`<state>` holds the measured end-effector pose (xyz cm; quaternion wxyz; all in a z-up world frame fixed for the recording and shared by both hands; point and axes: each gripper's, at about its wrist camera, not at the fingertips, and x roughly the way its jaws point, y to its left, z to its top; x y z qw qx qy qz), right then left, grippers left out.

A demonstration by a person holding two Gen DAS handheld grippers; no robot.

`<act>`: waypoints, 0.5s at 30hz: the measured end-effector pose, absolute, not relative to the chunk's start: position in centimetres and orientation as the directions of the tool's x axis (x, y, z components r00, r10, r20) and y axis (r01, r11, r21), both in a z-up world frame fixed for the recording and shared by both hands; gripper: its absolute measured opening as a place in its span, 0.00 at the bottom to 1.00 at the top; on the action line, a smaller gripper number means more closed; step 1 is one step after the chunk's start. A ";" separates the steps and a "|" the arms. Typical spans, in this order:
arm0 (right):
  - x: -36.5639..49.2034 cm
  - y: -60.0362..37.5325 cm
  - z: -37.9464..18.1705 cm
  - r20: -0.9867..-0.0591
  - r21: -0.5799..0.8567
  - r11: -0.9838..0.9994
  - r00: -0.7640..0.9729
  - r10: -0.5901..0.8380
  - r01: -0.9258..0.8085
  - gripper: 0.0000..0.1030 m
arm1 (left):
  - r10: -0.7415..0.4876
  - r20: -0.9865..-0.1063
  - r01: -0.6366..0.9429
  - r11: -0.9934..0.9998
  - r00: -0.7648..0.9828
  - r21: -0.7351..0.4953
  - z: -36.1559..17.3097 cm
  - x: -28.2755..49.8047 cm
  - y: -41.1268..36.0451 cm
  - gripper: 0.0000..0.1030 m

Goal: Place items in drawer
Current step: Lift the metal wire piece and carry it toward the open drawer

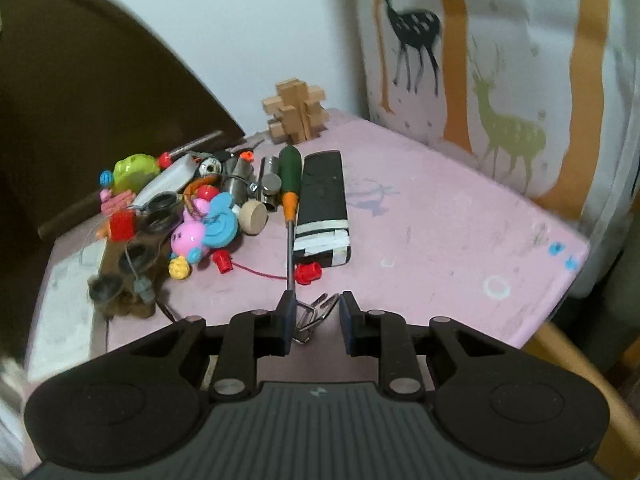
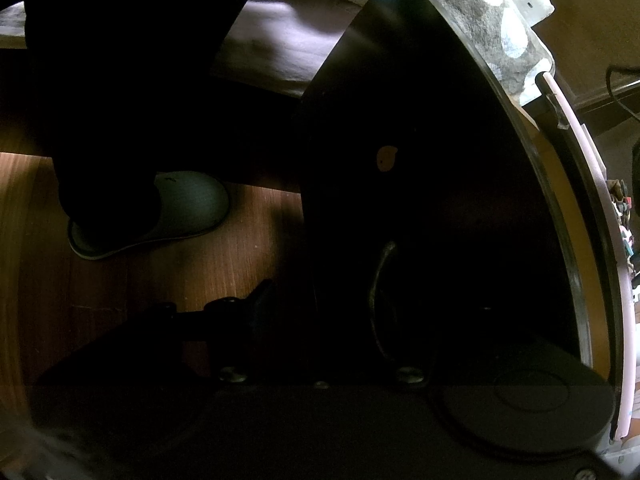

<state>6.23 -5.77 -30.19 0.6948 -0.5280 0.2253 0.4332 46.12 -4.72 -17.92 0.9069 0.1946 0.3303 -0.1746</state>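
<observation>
Pink tabletop (image 1: 440, 216) in a corner, white wall behind, deer-print cloth (image 1: 500, 80) hanging at the right. Left gripper (image 1: 314, 320) hovers low over the near table edge, jaws parted with a clear gap, nothing clamped; a small bunch of metal clips (image 1: 316, 312) lies on the table just between and beyond the fingertips, touching neither pad as far as visible. A green-handled screwdriver (image 1: 290, 200) lies lengthwise straight ahead, its shaft tip running down to the left fingertip. Just right of it, a black remote (image 1: 324, 208) with white tape at the near end. Left of these sits a jumble of small items: pink and blue plastic toy (image 1: 204, 228), red caps (image 1: 308, 272), a wooden knob (image 1: 253, 218), a green toy (image 1: 134, 172). Wooden burr puzzle (image 1: 298, 114) stands at the back by the wall. Right wrist view is very dark: dark drawer front (image 2: 420, 160) with a curved metal handle (image 2: 380, 280) directly ahead of the right gripper (image 2: 320, 312); only its left finger is faintly visible, so how far it is open cannot be told. Wood floor (image 2: 180, 280) and a grey slipper (image 2: 168, 212) at left.
</observation>
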 end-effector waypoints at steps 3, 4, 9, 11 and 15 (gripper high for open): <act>6.2 -5.8 -30.2 -0.770 -0.539 0.065 0.523 0.365 -0.840 0.54 | -0.180 -0.668 0.426 0.877 0.722 0.224 -17.6 45.9 -4.6 0.02; 6.2 -5.8 -30.2 -0.770 -0.540 0.064 0.523 0.365 -0.839 0.54 | -0.179 -0.662 0.418 0.881 0.728 0.221 -17.4 45.6 -4.4 0.02; 6.3 -5.8 -30.2 -0.771 -0.540 0.062 0.523 0.363 -0.839 0.54 | -0.203 -0.634 0.384 0.910 0.746 0.160 -16.1 43.7 -3.6 0.01; 6.3 -5.8 -30.1 -0.771 -0.540 0.063 0.523 0.363 -0.840 0.54 | -0.219 -0.624 0.373 0.919 0.750 0.125 -15.4 42.8 -3.2 0.01; 6.3 -5.8 -30.1 -0.772 -0.539 0.063 0.523 0.362 -0.840 0.54 | -0.244 -0.608 0.346 0.937 0.755 0.054 -14.0 41.2 -2.3 0.01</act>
